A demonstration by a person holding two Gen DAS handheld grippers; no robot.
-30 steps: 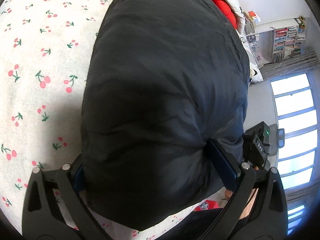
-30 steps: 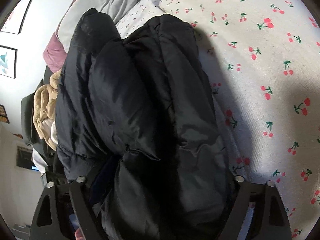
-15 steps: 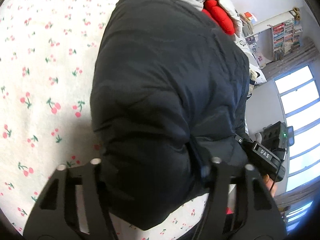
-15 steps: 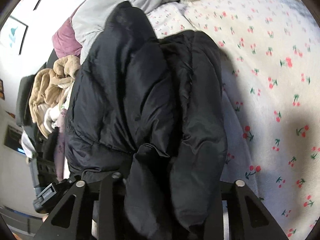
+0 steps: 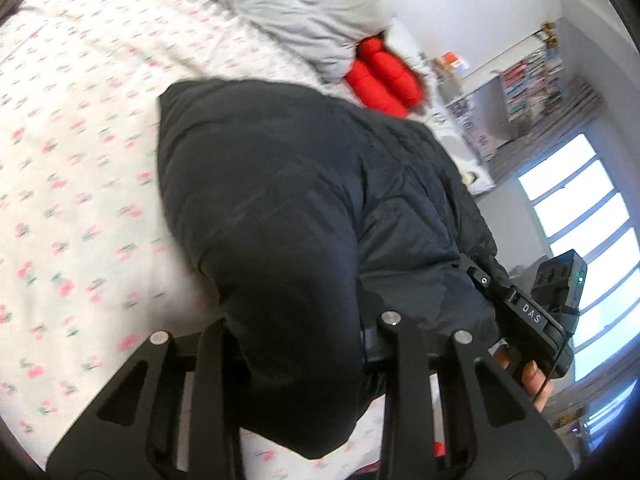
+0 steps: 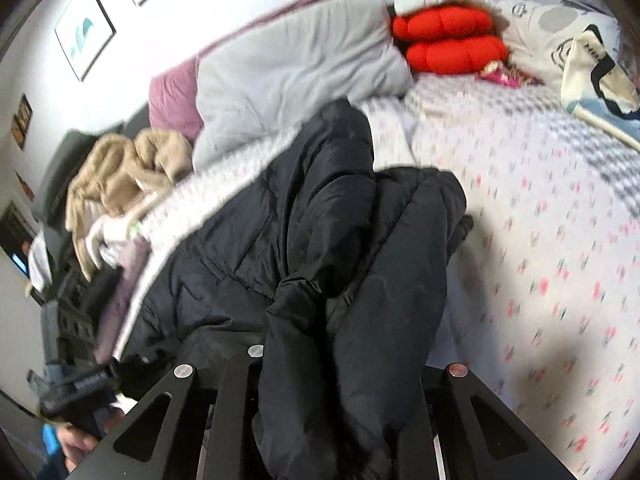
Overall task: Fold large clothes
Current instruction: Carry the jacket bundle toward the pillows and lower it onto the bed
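A black puffer jacket (image 5: 280, 200) lies on a white bed sheet with a cherry print (image 5: 72, 168). Its near edge bulges up between the fingers of my left gripper (image 5: 296, 328), whose jaws are closing and squeeze the padded fabric. In the right wrist view the same jacket (image 6: 320, 240) hangs in thick folds through my right gripper (image 6: 340, 360), whose jaws are also closing and pinch the bunched cloth. The fingertips of both are buried in fabric. The right gripper's body (image 5: 532, 320), with a hand on it, shows at the right of the left wrist view.
A grey duvet (image 6: 288, 68) and red cushions (image 6: 448, 40) lie at the head of the bed. A beige garment (image 6: 120, 168) sits heaped at the left edge, a tote bag (image 6: 592, 72) at the far right. Bookshelves (image 5: 528, 76) and a window (image 5: 580, 240) stand beyond.
Both grippers went from wide around the jacket to squeezed on it. Both rose and tilted, lifting the near edge, so more of the bed and room shows.
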